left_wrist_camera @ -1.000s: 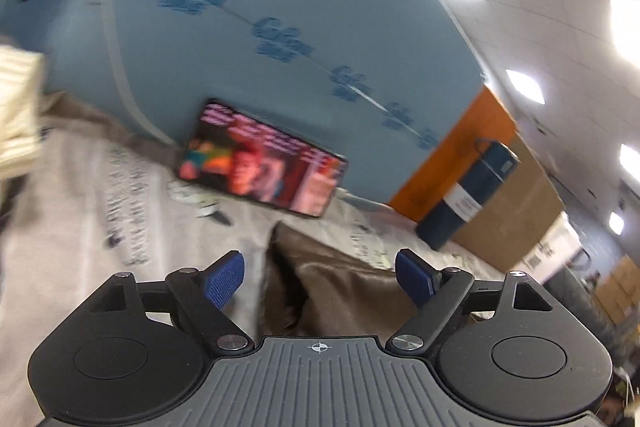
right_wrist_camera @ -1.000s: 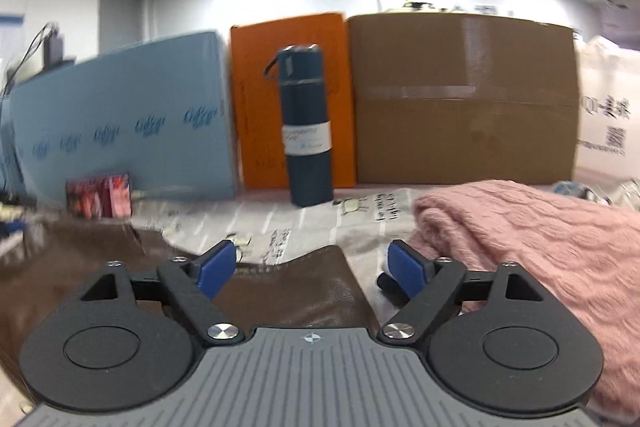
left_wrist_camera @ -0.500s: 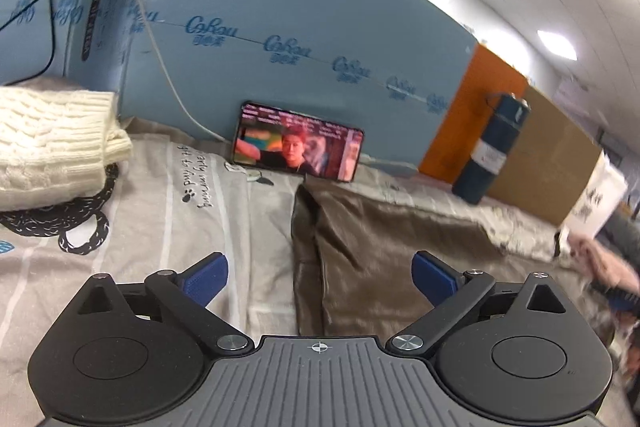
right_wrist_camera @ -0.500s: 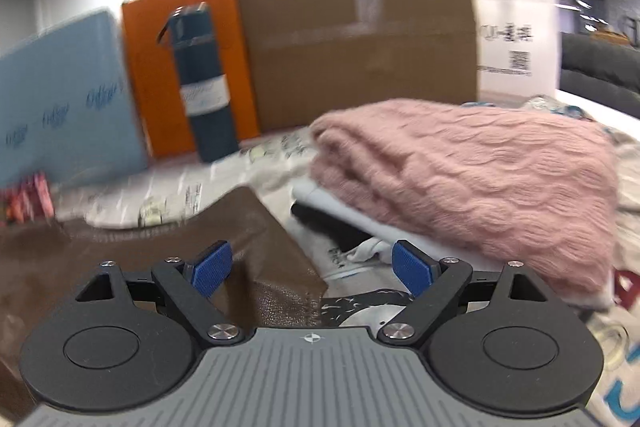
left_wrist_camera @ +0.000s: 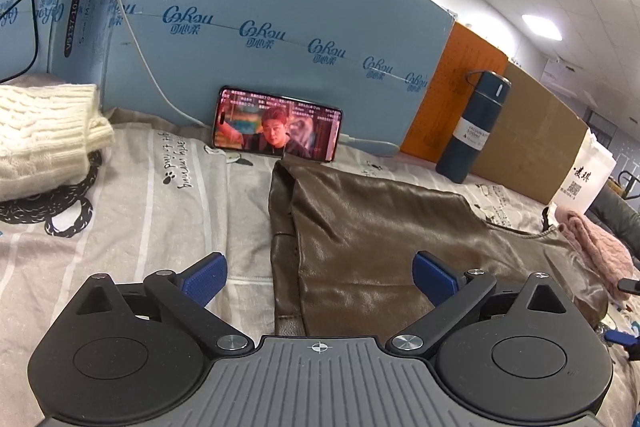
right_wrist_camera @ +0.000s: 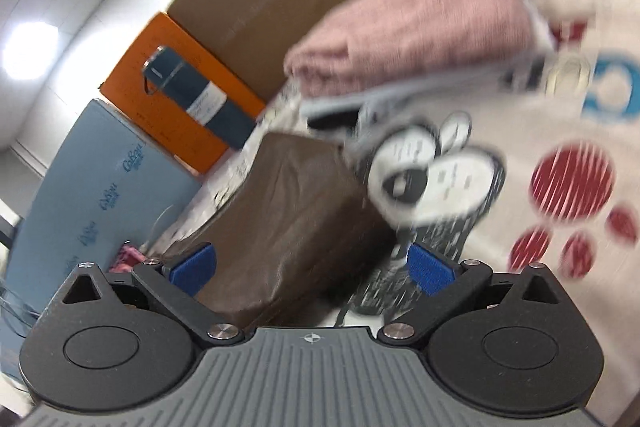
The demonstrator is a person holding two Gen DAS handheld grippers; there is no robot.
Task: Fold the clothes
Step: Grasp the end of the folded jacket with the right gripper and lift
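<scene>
Left wrist view: the left gripper (left_wrist_camera: pixel 318 273) stands wide, gripping nothing — the brown garment (left_wrist_camera: pixel 384 227) lies just ahead on the sheet (left_wrist_camera: pixel 160 203).

Right wrist view: the right gripper (right_wrist_camera: pixel 312 269) is opening, empty — the brown garment (right_wrist_camera: pixel 288 223) lies ahead-left, the pink sweater (right_wrist_camera: pixel 416 23) beyond.
</scene>
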